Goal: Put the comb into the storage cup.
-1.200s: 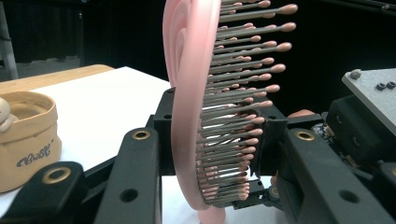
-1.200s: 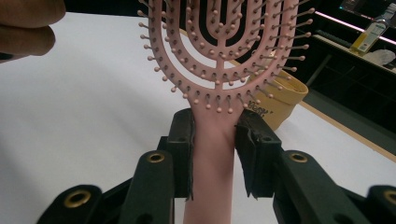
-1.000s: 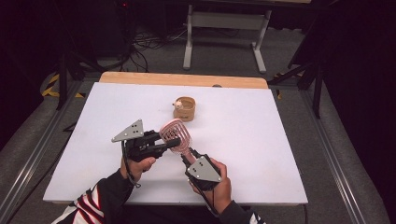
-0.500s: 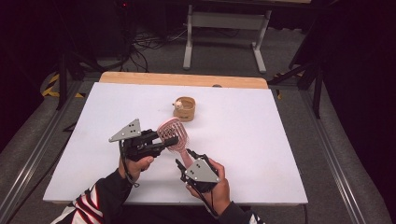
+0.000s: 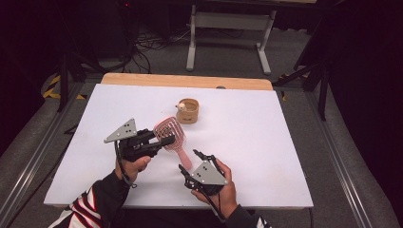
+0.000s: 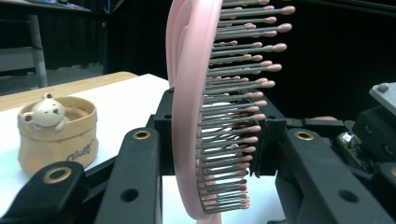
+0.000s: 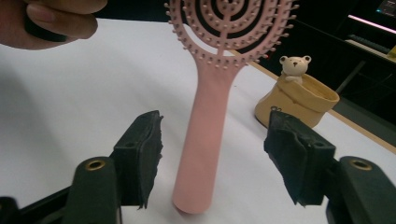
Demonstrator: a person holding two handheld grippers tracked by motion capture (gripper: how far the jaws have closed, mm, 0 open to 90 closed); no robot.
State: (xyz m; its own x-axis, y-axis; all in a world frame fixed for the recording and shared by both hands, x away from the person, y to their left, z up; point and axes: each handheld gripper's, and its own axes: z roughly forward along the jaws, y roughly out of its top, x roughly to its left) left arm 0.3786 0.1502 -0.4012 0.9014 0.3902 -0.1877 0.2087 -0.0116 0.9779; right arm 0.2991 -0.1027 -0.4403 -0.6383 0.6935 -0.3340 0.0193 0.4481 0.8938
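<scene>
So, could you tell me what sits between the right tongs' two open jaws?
The pink hairbrush's handle, untouched by either jaw, in the right gripper view.

A pink hairbrush (image 5: 174, 137) with a round head sits mid-frame, held up, handle pointing down toward the lower right.

left claw (image 5: 166, 141) clamped, right claw (image 5: 191, 160) spread wide.
</scene>
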